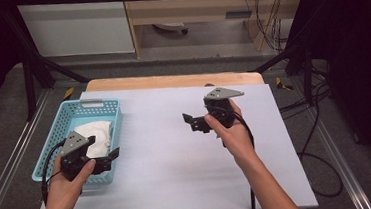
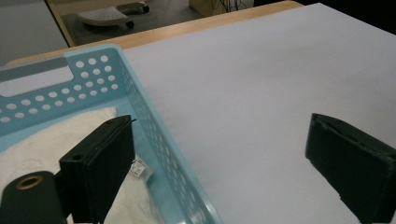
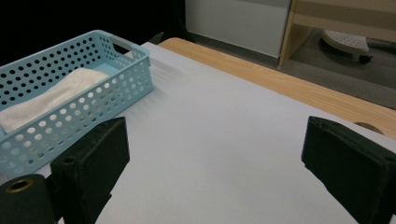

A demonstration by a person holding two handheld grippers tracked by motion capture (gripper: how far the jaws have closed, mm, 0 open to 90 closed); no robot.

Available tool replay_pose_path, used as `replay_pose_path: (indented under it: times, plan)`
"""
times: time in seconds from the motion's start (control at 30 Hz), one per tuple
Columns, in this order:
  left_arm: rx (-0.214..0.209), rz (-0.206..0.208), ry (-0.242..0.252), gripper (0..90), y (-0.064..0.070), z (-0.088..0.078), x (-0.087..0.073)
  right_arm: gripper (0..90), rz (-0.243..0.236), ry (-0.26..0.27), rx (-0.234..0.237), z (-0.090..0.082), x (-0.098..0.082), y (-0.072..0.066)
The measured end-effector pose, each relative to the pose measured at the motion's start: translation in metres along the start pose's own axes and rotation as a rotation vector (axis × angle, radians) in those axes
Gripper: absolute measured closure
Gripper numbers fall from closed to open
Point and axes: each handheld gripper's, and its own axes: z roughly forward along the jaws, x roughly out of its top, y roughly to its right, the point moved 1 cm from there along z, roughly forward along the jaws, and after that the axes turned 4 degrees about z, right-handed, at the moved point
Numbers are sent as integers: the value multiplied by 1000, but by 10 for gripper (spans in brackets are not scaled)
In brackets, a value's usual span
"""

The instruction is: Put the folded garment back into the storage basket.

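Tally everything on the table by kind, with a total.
Light blue perforated plastic basket: 1
White folded cloth lying in the basket: 1
Black hand-held tongs, left and right, both open: 2
White sheet covering the wooden table: 1
Total: 5

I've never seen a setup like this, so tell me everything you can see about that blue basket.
The light blue plastic basket is rectangular, its walls punched with round holes, with a handle slot in the far end wall. It sits upright at the left edge of the white table sheet. A folded white cloth with a small tag lies inside. The left gripper straddles its right wall, jaws open.
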Motion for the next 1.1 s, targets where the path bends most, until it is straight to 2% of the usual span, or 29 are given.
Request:
replay_pose_path:
  times: [0.3, 0.63, 1.1]
  plan:
    - [-3, -2, -5, 82, 0, 2, -2, 70, 49, 36, -46, -29, -10, 31]
    - [-11, -2, -11, 77, 0, 5, -4, 66, 95, 53, -102, -60, -31, 61]
    - [-15, 1, -23, 76, 0, 7, -7, 68, 157, 56, -164, -85, -68, 89]
